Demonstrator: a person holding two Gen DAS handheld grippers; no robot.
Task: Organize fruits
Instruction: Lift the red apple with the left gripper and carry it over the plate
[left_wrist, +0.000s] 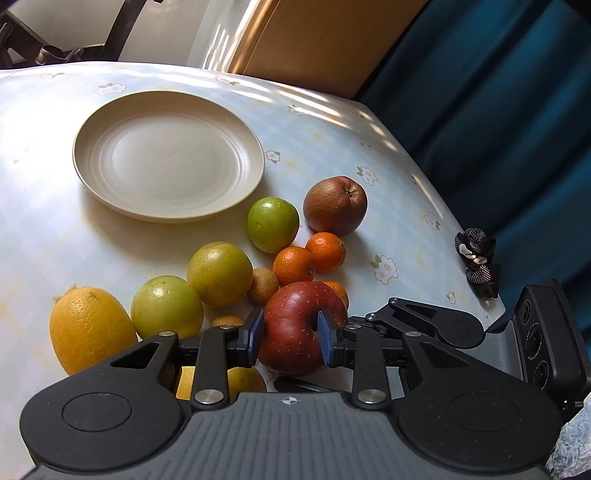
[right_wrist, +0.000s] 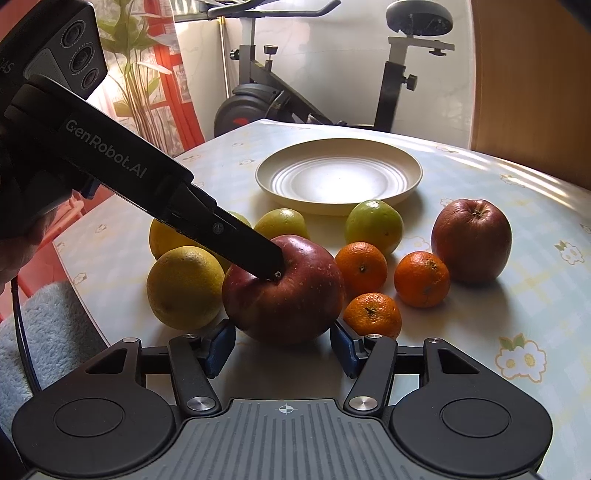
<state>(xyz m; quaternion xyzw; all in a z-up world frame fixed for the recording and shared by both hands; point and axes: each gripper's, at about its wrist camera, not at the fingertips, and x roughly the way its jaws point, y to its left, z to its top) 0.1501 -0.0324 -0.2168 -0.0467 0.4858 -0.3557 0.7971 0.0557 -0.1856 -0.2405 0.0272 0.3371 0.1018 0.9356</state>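
A big red apple (left_wrist: 291, 332) (right_wrist: 284, 291) lies at the near edge of the fruit cluster. My left gripper (left_wrist: 290, 336) is shut on it, one blue pad on its side and the other in its stem hollow. From the left, that gripper's fingers (right_wrist: 258, 254) reach down onto the apple's top. My right gripper (right_wrist: 283, 345) stands open, its pads flanking the apple's near lower side. Behind lie a darker apple (left_wrist: 335, 205), three mandarins (right_wrist: 421, 278), green and yellow citrus (left_wrist: 219, 275) and a bare cream plate (left_wrist: 85, 147) (right_wrist: 266, 177).
A dark hair scrunchie (left_wrist: 478, 266) lies by the table's right edge, with blue fabric (left_wrist: 498, 110) beyond. An exercise bike (right_wrist: 258, 99) stands behind the table. A pale blue fluffy cloth (right_wrist: 48, 325) sits off the table's near left edge.
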